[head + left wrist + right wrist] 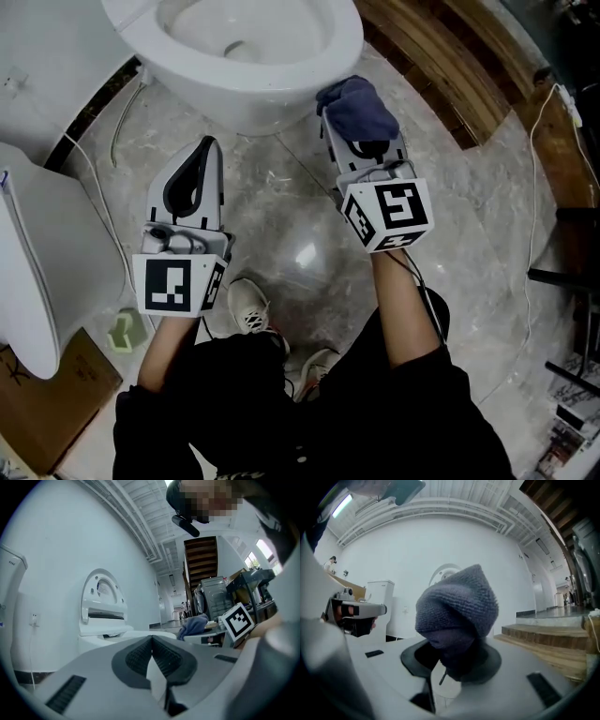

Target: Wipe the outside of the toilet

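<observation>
The white toilet bowl (272, 89) fills the top of the head view, its lid (101, 595) raised. A dark blue cloth (358, 106) is clamped in my right gripper (349, 120), just off the bowl's right side; whether it touches the bowl I cannot tell. In the right gripper view the cloth (457, 611) bulges out of the jaws and hides the toilet behind it. My left gripper (208, 148) hovers over the floor below the bowl's front left, jaws closed together with nothing between them (152, 641).
A second white toilet seat (37, 272) and a cardboard box (47, 394) lie at the left. A wooden step (450, 66) runs along the upper right, with a white cable (534, 169) on the marble floor. The person's shoes (251, 309) stand below the grippers.
</observation>
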`<move>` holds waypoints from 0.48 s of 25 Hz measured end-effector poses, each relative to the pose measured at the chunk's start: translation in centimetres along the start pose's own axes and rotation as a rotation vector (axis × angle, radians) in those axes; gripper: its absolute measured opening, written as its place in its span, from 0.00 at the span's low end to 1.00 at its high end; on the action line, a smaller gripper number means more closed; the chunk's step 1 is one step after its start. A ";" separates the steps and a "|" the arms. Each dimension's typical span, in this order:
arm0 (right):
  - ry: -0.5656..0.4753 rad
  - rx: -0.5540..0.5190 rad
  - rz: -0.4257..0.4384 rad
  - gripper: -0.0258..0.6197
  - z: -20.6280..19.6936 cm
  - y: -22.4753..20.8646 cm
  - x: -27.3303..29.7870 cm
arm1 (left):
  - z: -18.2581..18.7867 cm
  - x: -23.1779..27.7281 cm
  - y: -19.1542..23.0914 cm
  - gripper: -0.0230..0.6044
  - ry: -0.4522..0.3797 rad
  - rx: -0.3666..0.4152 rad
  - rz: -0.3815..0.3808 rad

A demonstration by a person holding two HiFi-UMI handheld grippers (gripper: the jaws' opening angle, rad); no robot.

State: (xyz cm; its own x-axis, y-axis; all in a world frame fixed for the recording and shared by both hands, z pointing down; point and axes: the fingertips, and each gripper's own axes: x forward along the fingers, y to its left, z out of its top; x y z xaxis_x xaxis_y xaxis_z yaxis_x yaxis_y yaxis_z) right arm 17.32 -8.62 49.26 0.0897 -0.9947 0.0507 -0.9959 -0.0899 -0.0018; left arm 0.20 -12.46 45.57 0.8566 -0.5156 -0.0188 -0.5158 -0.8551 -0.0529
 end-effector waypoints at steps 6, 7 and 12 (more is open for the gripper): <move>-0.030 0.002 -0.025 0.22 2.9 -0.2 -2.1 | 1.2 -0.4 1.1 0.05 0.015 0.028 0.008; -0.035 0.008 -0.030 0.22 3.3 -0.4 -2.5 | 1.7 -0.4 1.2 0.06 0.014 0.035 0.009; -0.052 -0.003 -0.057 0.22 5.8 -1.6 -4.8 | 3.8 -0.7 2.6 0.05 0.015 0.024 0.025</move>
State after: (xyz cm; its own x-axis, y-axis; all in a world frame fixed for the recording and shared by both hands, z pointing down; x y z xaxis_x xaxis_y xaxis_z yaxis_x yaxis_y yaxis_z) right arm 18.49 -4.03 43.22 0.1462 -0.9893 -0.0011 -0.9892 -0.1462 0.0024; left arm -1.68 -14.16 41.67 0.8431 -0.5377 -0.0057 -0.5365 -0.8404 -0.0766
